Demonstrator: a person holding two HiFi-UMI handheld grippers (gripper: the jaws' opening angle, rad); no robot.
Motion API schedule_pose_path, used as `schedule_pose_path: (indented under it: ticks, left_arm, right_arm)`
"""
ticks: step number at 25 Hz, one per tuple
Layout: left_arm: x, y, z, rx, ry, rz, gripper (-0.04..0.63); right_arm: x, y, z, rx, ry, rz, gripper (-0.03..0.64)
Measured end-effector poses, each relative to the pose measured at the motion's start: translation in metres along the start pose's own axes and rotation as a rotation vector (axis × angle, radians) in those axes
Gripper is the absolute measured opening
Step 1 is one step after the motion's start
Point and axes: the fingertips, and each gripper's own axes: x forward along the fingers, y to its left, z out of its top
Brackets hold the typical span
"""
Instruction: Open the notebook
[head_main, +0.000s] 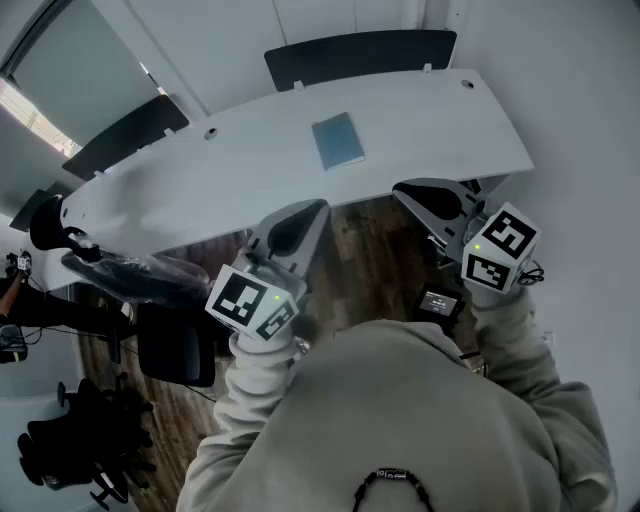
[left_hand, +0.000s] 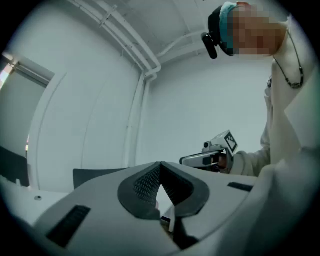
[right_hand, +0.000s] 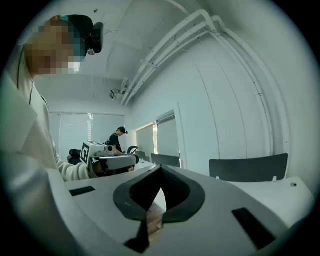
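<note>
While you hold both grippers level, the closed light-blue rectangular notebook (head_main: 337, 140) lies untouched.
It rests on the white curved table (head_main: 440, 120), beyond your left gripper (head_main: 318, 206) and right gripper (head_main: 398, 188), each with jaws pressed together, empty.

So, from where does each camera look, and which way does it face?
Head view: on the person's head, steeply down at the table, the closed notebook, the left tongs and the right tongs; sleeves and chest show.
Left gripper view: on the left tongs, level along their shut jaws toward a wall; sleeve and chest at right.
Right gripper view: on the right tongs, level along shut jaws toward windows and a chair back; sleeve at left.
Shared: each gripper view shows the other tongs; neither shows the notebook.
</note>
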Motion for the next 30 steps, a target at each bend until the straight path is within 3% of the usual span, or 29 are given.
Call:
schedule_pose_path:
  ticks: [3, 8, 14, 25, 30]
  left_arm:
    - [-0.008, 0.016, 0.006, -0.032, -0.045, 0.077, -0.003]
    - [-0.008, 0.007, 0.001, -0.031, -0.018, 0.020, -0.003]
    - [-0.011, 0.010, -0.007, -0.022, 0.003, 0.012, -0.003]
    - [-0.018, 0.028, -0.027, -0.075, 0.042, 0.049, -0.003]
    - [-0.019, 0.029, -0.057, -0.128, 0.094, 0.077, -0.003]
  right_arm:
    - [0.001, -0.001, 0.003, 0.013, -0.012, -0.004, 0.020]
    - [0.003, 0.001, -0.005, 0.007, 0.020, -0.005, 0.020]
    - [0.004, -0.007, -0.017, 0.067, 0.032, 0.000, 0.020]
    - [0.020, -0.014, -0.021, 0.085, 0.061, 0.004, 0.021]
    - [0.020, -0.020, -0.053, 0.139, 0.115, 0.017, 0.020]
